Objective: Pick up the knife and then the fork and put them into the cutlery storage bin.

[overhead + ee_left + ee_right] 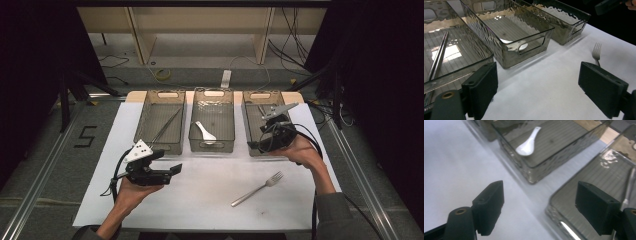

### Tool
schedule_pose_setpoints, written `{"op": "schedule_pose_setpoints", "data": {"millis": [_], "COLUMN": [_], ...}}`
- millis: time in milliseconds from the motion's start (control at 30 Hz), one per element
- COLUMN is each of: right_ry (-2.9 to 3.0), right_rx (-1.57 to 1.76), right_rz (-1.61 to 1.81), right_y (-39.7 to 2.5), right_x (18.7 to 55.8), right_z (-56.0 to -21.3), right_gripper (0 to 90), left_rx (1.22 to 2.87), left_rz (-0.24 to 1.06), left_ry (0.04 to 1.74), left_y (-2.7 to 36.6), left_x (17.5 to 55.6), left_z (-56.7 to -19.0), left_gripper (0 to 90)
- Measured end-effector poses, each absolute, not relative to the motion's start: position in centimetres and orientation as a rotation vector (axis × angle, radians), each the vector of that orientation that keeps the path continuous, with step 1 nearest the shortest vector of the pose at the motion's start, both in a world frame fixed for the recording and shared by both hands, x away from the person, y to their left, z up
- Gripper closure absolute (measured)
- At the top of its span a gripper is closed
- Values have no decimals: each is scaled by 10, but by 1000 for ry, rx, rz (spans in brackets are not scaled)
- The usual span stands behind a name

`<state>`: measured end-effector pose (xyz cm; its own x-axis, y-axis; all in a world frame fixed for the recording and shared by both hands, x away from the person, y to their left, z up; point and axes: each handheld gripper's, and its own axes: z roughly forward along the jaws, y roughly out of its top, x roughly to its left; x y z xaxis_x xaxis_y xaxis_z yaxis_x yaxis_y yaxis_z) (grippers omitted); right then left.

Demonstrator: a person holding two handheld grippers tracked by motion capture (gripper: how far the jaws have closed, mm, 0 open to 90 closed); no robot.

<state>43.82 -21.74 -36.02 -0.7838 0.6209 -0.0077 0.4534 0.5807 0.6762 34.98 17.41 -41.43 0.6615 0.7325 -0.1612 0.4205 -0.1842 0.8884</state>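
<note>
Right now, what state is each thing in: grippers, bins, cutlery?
Left gripper: open, empty, over the mat.
Right gripper: open, empty, at the right bin's near rim.
Fork: flat on the mat, outside the bins.
Spoon: lying in the middle bin.
Chopsticks: lying in the left bin.
Right bin: holds a metal utensil, kind unclear.

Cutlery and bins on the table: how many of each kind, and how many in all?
Bins: 3, namely left bin, middle bin, right bin
Chopsticks: 1 pair in the left bin
White spoons: 1 in the middle bin
Forks: 1 on the white mat
Metal utensil in the right bin: 1, kind unclear
Total: 7
</note>
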Motion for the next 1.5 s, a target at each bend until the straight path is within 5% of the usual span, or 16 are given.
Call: {"op": "schedule_pose_setpoints", "data": {"millis": [1500], "right_ry": [2939], "right_rx": [565], "right_rz": [486], "right_y": [-192], "right_x": [382], "right_z": [-431], "right_gripper": [324], "left_rx": [1817], "left_rz": [370], "left_ry": [912], "left_y": [174], "left_x": [349], "left_z": [-414], "left_gripper": [156]}}
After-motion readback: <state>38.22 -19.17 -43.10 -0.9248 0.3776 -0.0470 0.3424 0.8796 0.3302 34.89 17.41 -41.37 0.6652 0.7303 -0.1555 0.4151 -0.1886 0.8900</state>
